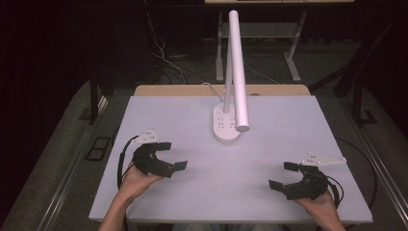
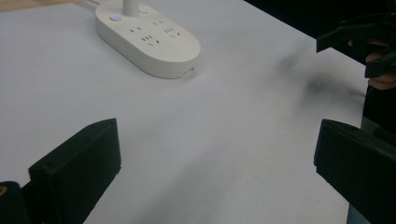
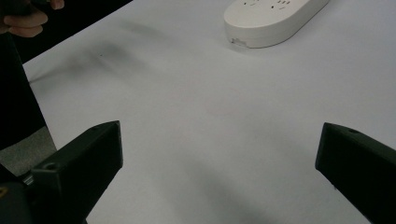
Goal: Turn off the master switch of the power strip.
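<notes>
a white lamp base with sockets (image 1: 226, 124) sat at upper centre of the frame, well apart from both tools. the left gripper (image 1: 172, 156) hung at lower left, the right gripper (image 1: 282, 175) at lower right, each with jaws spread wide and holding nothing. bare white table (image 1: 202, 183) lay between them, its near edge just below both hands.

The left gripper (image 1: 174, 155) hovers low with its jaws spread wide and empty, tips aimed toward the right gripper (image 1: 284, 175). That one mirrors it, jaws equally wide apart, nothing between them. Both forearms enter from below, well apart.
</notes>
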`<state>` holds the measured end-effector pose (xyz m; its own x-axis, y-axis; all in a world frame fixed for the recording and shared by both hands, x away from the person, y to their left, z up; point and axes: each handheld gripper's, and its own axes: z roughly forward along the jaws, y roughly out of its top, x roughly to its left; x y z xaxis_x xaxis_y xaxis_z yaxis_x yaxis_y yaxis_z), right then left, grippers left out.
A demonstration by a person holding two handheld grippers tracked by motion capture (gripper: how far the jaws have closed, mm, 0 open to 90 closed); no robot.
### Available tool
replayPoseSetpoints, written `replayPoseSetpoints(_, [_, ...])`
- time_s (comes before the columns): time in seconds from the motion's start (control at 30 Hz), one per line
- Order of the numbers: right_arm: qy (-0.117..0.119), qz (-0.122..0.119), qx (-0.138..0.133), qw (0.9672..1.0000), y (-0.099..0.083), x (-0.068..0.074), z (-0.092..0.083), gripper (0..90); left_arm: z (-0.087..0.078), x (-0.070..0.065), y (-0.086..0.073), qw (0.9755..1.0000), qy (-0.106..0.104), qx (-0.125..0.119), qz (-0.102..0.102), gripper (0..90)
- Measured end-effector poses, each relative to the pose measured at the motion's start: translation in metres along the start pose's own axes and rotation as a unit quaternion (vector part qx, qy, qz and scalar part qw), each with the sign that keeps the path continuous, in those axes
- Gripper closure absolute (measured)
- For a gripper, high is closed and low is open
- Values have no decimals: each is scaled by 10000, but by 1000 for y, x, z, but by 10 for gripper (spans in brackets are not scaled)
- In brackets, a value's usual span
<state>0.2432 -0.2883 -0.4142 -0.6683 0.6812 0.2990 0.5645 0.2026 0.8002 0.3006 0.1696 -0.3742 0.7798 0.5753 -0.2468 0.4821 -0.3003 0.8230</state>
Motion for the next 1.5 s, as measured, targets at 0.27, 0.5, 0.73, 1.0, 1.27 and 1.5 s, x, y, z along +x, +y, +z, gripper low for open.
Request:
replayPoseSetpoints(0.27, [3,16,36,10000,0,0,0,0,2,3,13,10000,16,48,54,0])
replayPoseSetpoints(0.5, [18,-28,40,10000,0,1,2,0,7,7,27,9999,22,101,108,0])
replayPoseSetpoints(0.73, [22,-39,32,10000,0,1,2,0,11,13,38,9998,41,144,165,0])
replayPoseSetpoints(1.0, [11,-2,49,10000,0,1,1,0,17,20,53,9997,61,155,195,0])
replayPoseSetpoints(1.27, [10,10,42,10000,-1,0,1,0,22,27,70,9993,99,258,267,0])
replayPoseSetpoints(1.5, [3,23,32,10000,-1,0,1,0,28,33,80,9989,117,345,308,0])
